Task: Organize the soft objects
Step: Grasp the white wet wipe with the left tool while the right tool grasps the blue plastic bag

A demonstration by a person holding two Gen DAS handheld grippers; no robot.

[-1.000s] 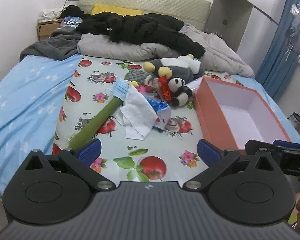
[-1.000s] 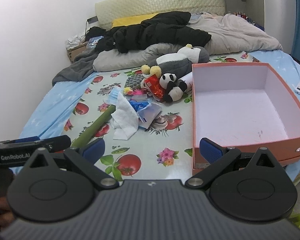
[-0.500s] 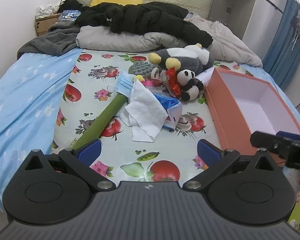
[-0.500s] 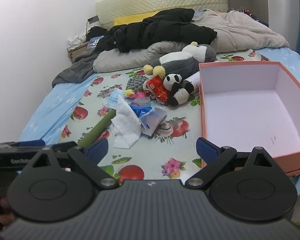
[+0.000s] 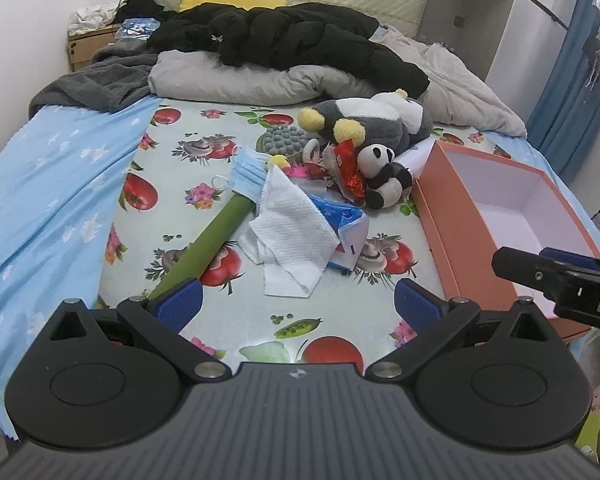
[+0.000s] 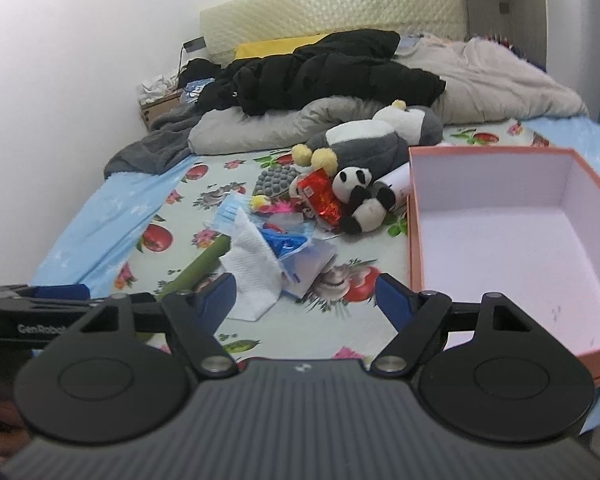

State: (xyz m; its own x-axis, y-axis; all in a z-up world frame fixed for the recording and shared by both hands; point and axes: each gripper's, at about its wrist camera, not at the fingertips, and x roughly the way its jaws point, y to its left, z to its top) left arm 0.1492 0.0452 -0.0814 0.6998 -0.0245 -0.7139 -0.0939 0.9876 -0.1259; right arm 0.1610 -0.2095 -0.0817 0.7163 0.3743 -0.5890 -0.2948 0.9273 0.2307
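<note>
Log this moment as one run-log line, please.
phase: approach | left gripper: open, empty | right gripper: closing, empty | box: empty | panda plush: on bed

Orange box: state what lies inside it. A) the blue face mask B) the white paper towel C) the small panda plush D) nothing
D. The orange box shows only its bare pale floor, while the small panda plush, white paper towel and blue face mask lie outside it on the bed.
</note>
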